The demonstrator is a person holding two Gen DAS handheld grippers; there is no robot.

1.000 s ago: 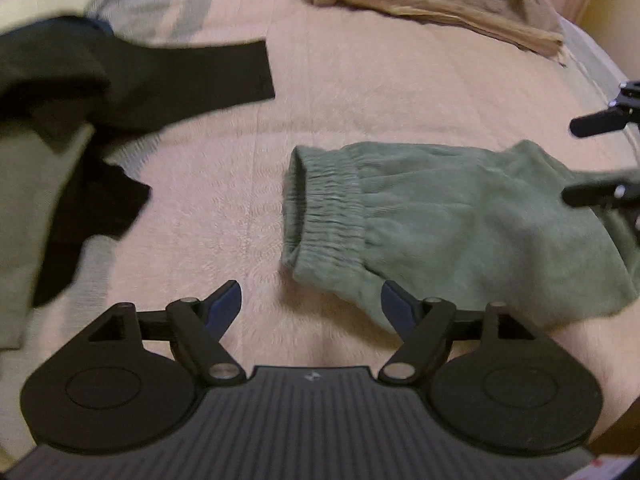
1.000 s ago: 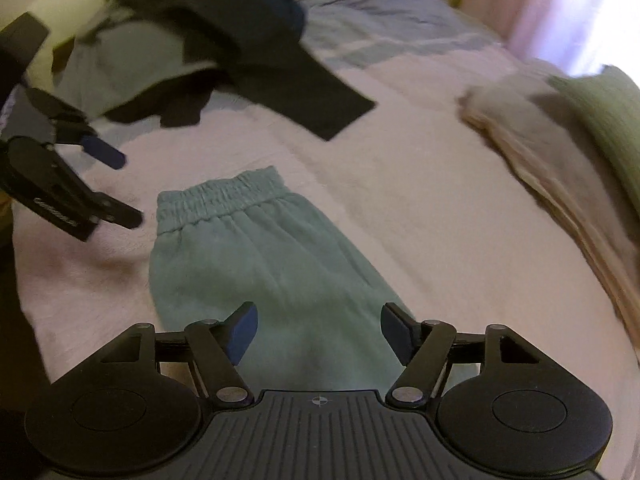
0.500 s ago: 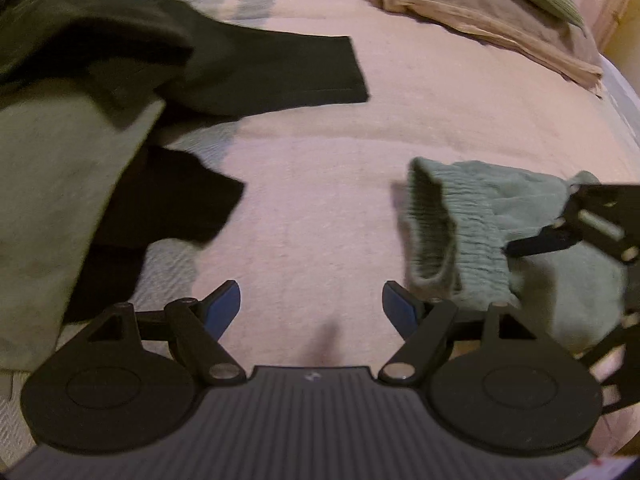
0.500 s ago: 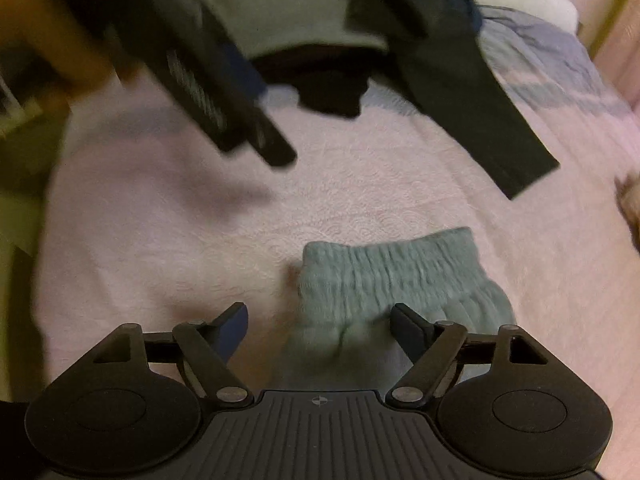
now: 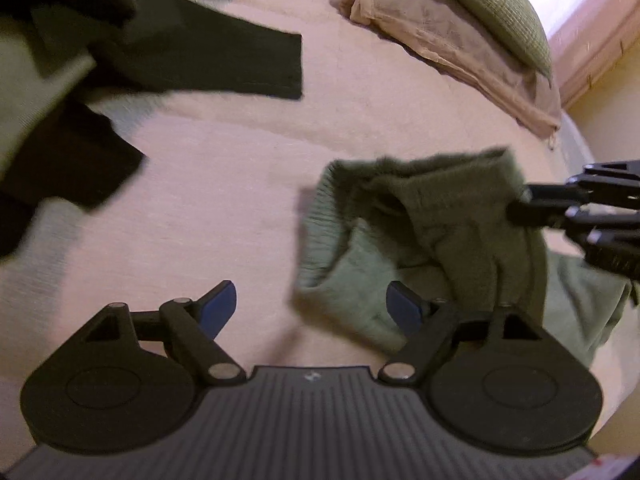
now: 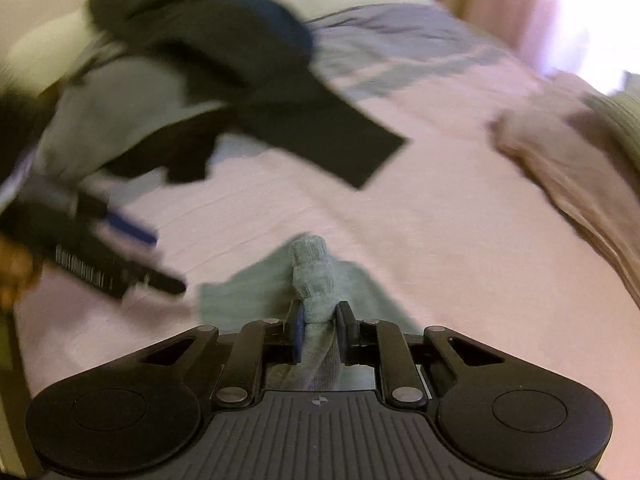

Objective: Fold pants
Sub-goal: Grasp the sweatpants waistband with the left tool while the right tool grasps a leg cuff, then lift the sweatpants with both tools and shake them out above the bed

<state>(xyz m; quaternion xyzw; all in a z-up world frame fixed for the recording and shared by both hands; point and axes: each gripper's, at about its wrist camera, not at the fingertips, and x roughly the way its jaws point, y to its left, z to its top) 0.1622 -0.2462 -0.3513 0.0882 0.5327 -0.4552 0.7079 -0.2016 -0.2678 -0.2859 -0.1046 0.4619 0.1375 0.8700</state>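
Green pants (image 5: 440,216) lie on the pink bedspread (image 5: 220,200), their elastic waistband bunched and pulled up. My right gripper (image 6: 320,316) is closing, its pads pressing on a pinched fold of the waistband (image 6: 312,272). The left wrist view shows it at the right edge (image 5: 520,204), biting the cloth. My left gripper (image 5: 312,300) hovers just before the waistband's near corner. Its jaws are opening. The cloth's edge lies by the right finger, and neither pad presses on it. It is also blurred in the right wrist view (image 6: 164,262).
A heap of dark and pale green garments (image 5: 120,40) covers the bed's far left. A beige folded blanket (image 5: 440,48) with a green pillow (image 5: 492,12) on it lies at the far right. A person's hand (image 6: 12,272) holds the left gripper.
My right gripper went from wide open to shut on the waistband, which now stands bunched and raised. My left gripper came down closer to the waistband's near corner.
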